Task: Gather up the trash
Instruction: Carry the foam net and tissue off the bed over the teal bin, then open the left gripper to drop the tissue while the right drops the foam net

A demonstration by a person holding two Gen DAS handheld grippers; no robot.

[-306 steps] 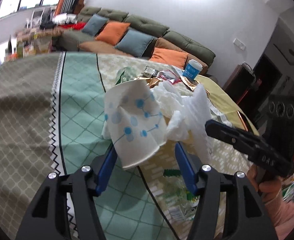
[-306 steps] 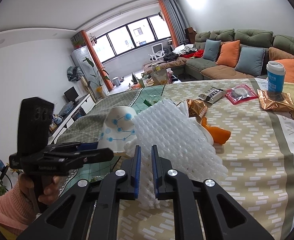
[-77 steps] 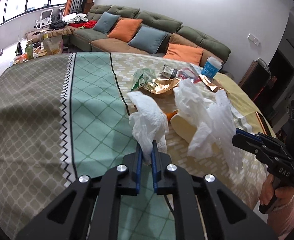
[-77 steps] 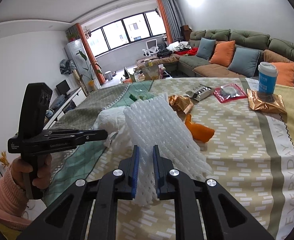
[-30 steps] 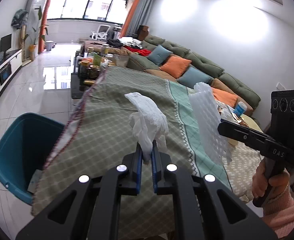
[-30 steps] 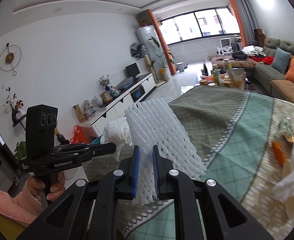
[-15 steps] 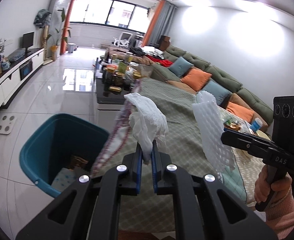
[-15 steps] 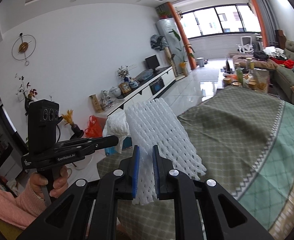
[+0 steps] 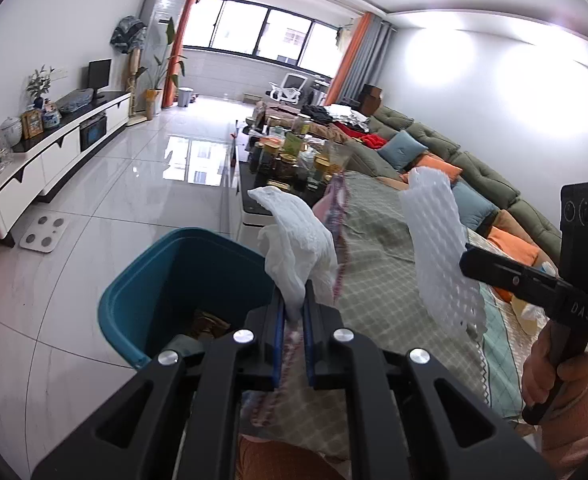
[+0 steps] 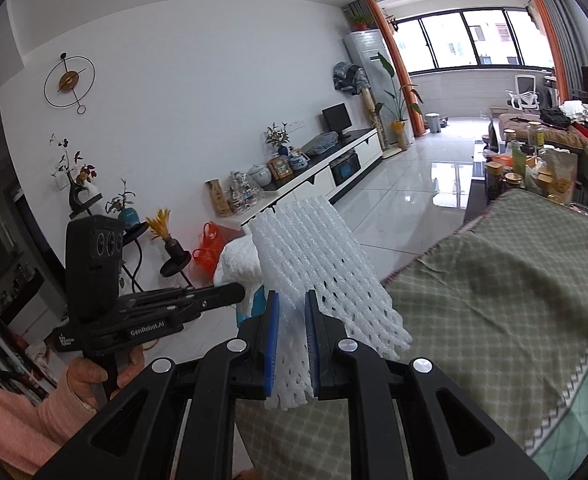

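My left gripper (image 9: 293,307) is shut on a crumpled white tissue (image 9: 294,240), held in the air at the near right rim of a teal trash bin (image 9: 134,280) that stands on the floor with some trash inside. My right gripper (image 10: 292,304) is shut on a white foam fruit net (image 10: 317,256), held over the corner of the table. From the left wrist view the foam net (image 9: 437,248) hangs to the right of the tissue. From the right wrist view the left gripper (image 10: 236,293) holds the tissue (image 10: 238,264) just left of the net.
The table with a green patterned cloth (image 9: 381,248) lies to the right of the bin. A dark coffee table crowded with jars (image 9: 290,160) stands beyond. A white TV cabinet (image 10: 313,176) lines the far wall, with a white scale (image 9: 44,232) on the tiled floor and an orange bag (image 10: 210,248).
Both grippers have swung left with their loads, away from the table's littered end. The teal bin has come closer and now sits right under the tissue's left side.
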